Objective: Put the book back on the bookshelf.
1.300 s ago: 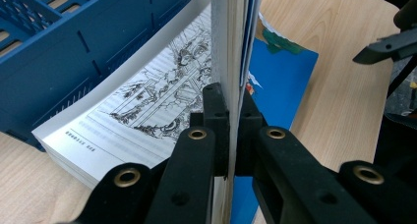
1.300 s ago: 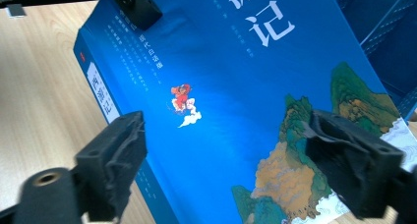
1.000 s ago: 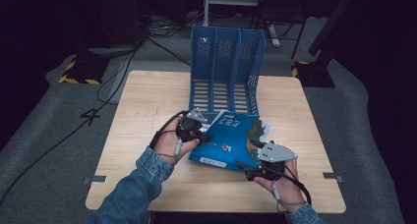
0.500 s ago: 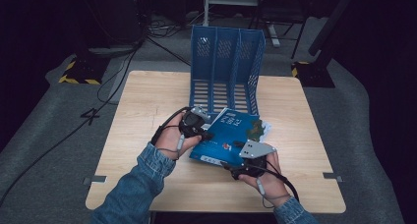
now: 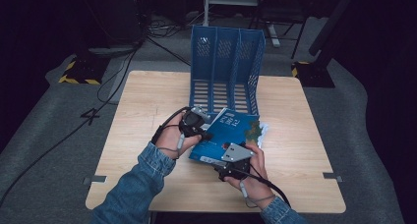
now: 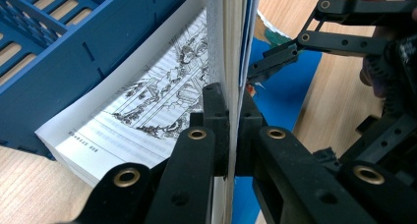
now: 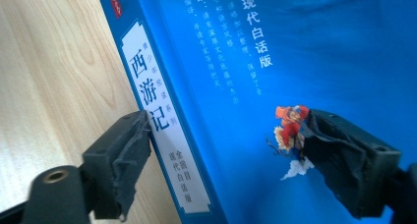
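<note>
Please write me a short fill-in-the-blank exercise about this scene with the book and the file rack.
1. The left hand-held gripper is shut on the book's ____.
2. The right hand-held gripper's jaws stand ____ astride the book's spine.
3. The file rack is ____ in colour.
4. The book lies on a ____ table.

Missing words: pages; open; blue; wooden

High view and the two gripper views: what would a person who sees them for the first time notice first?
First, the bright blue book, lying tilted at the middle of the wooden table, just in front of the tall blue file rack. The left gripper is shut on the book's cover, with an illustrated page open beside it. The right gripper straddles the spine edge with its jaws apart.
</note>
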The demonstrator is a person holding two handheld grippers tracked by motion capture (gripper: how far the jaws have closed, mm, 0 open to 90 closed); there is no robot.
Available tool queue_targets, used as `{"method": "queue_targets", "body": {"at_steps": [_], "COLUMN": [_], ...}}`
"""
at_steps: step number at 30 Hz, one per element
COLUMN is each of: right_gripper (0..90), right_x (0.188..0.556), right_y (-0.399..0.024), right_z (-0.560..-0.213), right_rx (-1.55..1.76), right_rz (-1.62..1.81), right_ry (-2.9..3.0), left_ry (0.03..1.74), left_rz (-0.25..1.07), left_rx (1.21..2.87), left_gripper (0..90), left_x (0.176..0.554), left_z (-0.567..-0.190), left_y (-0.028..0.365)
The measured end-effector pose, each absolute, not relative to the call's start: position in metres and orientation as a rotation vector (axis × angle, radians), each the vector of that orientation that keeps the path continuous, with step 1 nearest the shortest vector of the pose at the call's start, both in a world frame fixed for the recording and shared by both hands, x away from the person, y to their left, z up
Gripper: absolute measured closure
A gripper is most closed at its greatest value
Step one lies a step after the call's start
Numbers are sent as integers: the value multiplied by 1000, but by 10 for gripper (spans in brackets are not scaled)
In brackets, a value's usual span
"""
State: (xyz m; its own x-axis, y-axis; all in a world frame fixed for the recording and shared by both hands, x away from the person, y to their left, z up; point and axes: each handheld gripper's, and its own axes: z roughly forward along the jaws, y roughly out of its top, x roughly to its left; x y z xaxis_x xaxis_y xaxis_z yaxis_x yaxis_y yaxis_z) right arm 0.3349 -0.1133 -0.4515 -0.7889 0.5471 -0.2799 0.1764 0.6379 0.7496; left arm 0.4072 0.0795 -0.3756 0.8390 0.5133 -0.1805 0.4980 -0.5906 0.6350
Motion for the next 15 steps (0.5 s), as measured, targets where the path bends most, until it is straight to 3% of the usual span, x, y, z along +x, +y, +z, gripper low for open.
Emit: {"method": "queue_targets", "body": {"at_steps": [12,15], "right_gripper": [22,21], "right_x": [334,334], "right_y": [-93,-90], "right_z": [-469,-472], "right_rx": [520,515], "right_rz": [909,885], "right_ry": [2279,2251], "left_ry": [756,766], "left_rz": [15,5], "left_rx": [2306,2299], "left_gripper": [877,875], "left_x": [407,407], "left_z": [-379,-379], "left_y": [80,81]}}
